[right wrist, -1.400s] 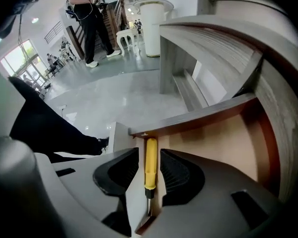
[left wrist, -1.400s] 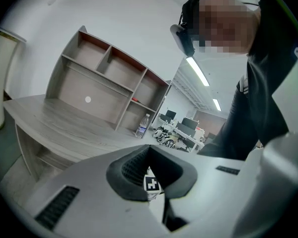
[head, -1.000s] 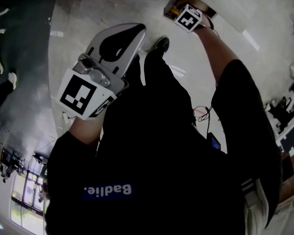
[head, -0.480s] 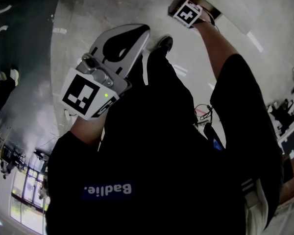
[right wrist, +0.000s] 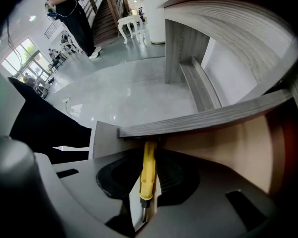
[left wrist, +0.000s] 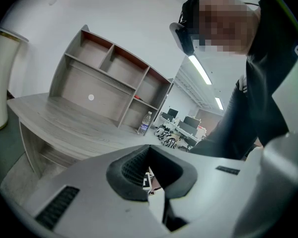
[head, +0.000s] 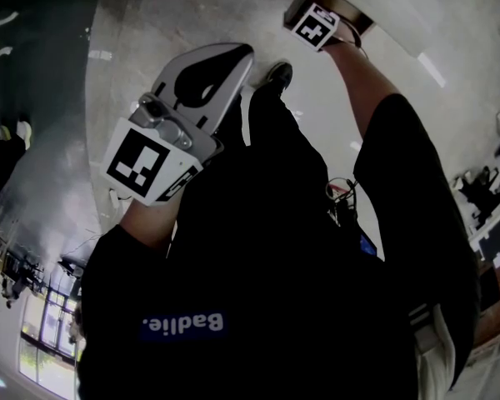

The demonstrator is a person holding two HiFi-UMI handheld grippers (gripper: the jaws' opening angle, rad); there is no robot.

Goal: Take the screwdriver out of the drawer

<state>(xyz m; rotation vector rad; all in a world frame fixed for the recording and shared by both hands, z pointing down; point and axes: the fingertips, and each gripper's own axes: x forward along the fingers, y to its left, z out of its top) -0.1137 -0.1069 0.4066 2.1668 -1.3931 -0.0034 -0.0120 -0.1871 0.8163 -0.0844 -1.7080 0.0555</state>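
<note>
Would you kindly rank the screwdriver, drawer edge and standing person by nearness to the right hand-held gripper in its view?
1. Screwdriver: between jaws that have just been closing.
2. Drawer edge: just beyond, mid-picture.
3. Standing person: far, top left.

Count per kind: two grippers, two marker cubes, one screwdriver, one drawer, one shelf unit, one bottle, one desk, one column.

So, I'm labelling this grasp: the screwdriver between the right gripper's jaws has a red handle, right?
Not red: the right gripper view shows that the handle of the screwdriver is yellow. It does stand between the jaws of the right gripper, which have just been closing on it.
</note>
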